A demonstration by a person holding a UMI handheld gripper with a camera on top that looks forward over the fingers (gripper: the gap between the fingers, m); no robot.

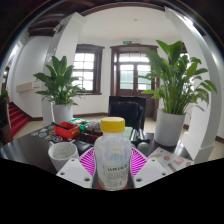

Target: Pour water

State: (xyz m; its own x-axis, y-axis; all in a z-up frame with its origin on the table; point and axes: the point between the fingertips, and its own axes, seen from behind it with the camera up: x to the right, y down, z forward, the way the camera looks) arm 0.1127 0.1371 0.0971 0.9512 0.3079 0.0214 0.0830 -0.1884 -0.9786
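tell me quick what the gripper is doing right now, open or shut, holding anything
Gripper: shut on the clear plastic bottle with a yellow cap, both pink pads pressing its sides.

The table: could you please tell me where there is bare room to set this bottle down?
The tool grips the bottle. Bare dark table shows left of the white cup. Behind the cup it is crowded with red packets. Right of the bottle lie papers.
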